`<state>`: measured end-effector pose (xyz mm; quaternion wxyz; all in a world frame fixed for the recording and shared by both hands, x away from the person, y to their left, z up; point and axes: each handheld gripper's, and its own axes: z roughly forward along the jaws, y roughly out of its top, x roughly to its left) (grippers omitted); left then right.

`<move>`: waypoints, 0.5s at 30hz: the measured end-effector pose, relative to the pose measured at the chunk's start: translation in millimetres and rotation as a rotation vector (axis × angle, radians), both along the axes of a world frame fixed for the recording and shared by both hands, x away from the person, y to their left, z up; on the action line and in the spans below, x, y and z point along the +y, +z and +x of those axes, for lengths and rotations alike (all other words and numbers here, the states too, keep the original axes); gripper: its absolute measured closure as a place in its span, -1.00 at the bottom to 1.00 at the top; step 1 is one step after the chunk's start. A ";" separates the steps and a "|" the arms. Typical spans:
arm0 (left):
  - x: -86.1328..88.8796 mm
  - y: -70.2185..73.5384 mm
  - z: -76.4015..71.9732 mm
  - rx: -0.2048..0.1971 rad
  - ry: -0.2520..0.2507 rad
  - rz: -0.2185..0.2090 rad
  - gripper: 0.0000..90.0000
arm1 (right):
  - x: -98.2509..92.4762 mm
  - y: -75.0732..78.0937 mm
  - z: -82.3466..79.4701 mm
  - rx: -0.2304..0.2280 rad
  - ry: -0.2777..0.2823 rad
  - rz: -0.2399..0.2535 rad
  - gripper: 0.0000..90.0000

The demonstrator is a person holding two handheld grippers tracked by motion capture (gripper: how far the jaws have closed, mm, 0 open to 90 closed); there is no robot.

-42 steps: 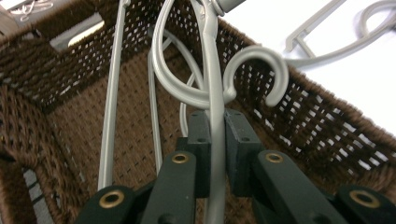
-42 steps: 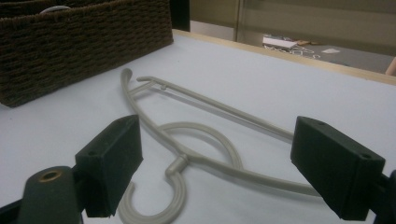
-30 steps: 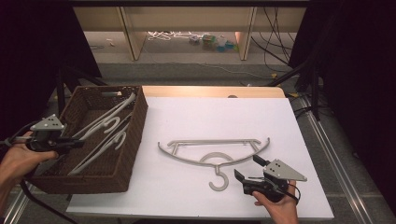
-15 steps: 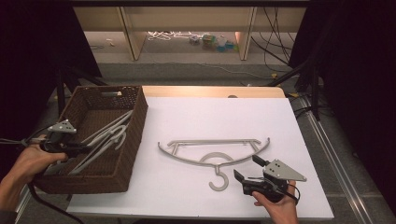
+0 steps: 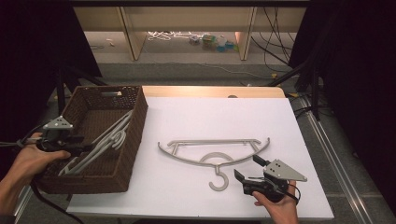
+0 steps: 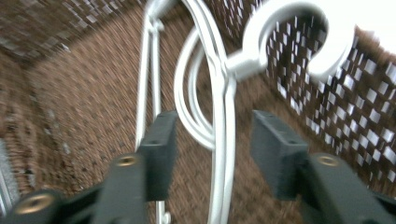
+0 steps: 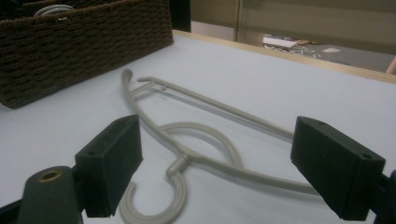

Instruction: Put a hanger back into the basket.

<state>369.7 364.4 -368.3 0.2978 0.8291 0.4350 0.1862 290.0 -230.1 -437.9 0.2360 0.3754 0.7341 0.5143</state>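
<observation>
over the wicker basket (image 5: pixel 135 122), left tongs (image 6: pixel 212 149) just opening around white hangers (image 6: pixel 219 140), not pressing. right tongs (image 5: pixel 248 170) wide open beside grey hanger (image 5: pixel 215 156) on surface (image 5: pixel 196 112). light, stiff, slick; best gripped at neck.

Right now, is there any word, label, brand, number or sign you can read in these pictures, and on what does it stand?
None to read: no writing on the basket, the hangers inside it, the grey hanger or the table.
Too small and blurred: the clutter on the floor beyond the table.
</observation>
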 end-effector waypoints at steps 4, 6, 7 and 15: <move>-12.7 13.9 -17.4 -0.051 0.035 -0.028 -0.14 | -0.3 -0.1 -0.2 0.001 -0.001 0.000 -0.61; -17.0 14.2 -20.0 -0.069 0.056 -0.059 -0.17 | 0.5 -0.8 0.1 -0.005 0.000 0.007 -0.61; -22.7 16.9 -24.9 -0.084 0.075 -0.082 -0.20 | 1.2 -0.8 0.4 -0.015 0.002 0.005 -0.61; -53.5 27.7 -44.5 -0.100 0.076 -0.153 -0.40 | 0.2 -0.4 -0.2 -0.012 -0.001 0.002 -0.61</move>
